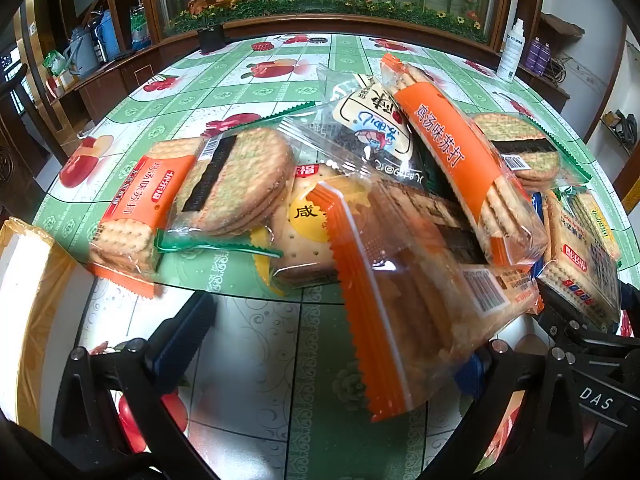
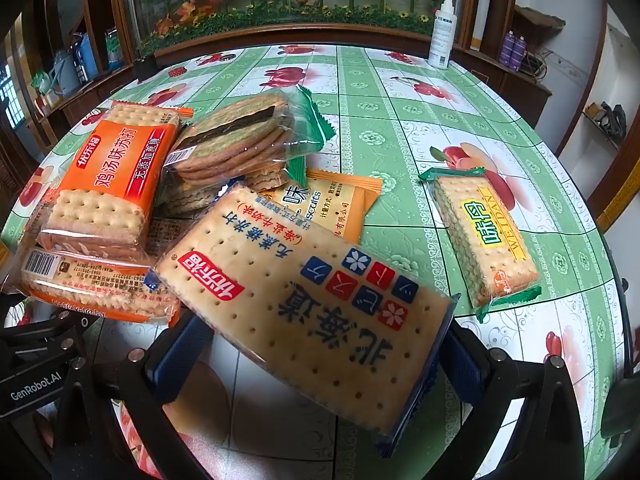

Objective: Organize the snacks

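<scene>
Snack packets lie heaped on a table with a green fruit-print cloth (image 1: pixel 260 80). My left gripper (image 1: pixel 332 332) is open. The end of an orange-edged cracker packet (image 1: pixel 400 300) reaches between its fingers and rests over the right one, well apart from the left one. My right gripper (image 2: pixel 326 324) is open too. A large blue-edged cracker packet (image 2: pixel 312 312) lies between its fingers and over their tips. In the heap are orange soda-cracker packets (image 2: pixel 116 176), round biscuits in a green-edged wrapper (image 2: pixel 240 136) and a small orange sachet (image 2: pixel 332 204). A yellow-labelled cracker packet (image 2: pixel 488 240) lies alone to the right.
A pale box with tan tape (image 1: pixel 24 280) stands at the table's left edge. A white spray bottle (image 2: pixel 442 32) stands at the far edge before a dark wooden cabinet. Bare cloth stretches behind the heap and around the lone packet.
</scene>
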`<state>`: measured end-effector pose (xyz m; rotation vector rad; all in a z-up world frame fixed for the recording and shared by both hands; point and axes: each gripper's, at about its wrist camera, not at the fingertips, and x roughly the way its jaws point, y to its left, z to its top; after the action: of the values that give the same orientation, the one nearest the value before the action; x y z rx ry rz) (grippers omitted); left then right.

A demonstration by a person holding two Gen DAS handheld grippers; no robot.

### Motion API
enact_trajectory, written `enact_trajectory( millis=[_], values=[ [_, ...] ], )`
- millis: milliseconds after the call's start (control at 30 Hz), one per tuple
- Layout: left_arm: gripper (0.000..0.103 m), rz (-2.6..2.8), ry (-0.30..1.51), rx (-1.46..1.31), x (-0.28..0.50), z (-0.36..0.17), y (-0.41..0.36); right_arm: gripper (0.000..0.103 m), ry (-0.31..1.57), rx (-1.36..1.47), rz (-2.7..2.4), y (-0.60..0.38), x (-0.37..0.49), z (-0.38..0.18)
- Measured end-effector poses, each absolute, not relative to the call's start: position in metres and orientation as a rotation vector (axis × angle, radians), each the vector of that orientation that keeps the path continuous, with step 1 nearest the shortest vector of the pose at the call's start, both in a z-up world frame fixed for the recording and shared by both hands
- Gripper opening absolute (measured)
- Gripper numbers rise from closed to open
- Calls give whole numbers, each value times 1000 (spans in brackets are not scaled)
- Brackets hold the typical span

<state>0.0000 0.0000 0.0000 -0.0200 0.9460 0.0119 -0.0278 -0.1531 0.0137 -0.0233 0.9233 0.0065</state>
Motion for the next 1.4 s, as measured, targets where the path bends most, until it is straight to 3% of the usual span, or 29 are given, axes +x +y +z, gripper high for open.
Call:
enact_trajectory(
  millis=[533,867,1400],
  values=[
    [103,27,950,-54,-14,5,8,102,930,-17,17,-148,-33,18],
    [103,50,768,-26,-60,60,20,102,847,-23,25,-147,-66,51],
    [103,37,678,-36,-100,88,33,103,764,-43,66,-127,-101,79]
  ],
)
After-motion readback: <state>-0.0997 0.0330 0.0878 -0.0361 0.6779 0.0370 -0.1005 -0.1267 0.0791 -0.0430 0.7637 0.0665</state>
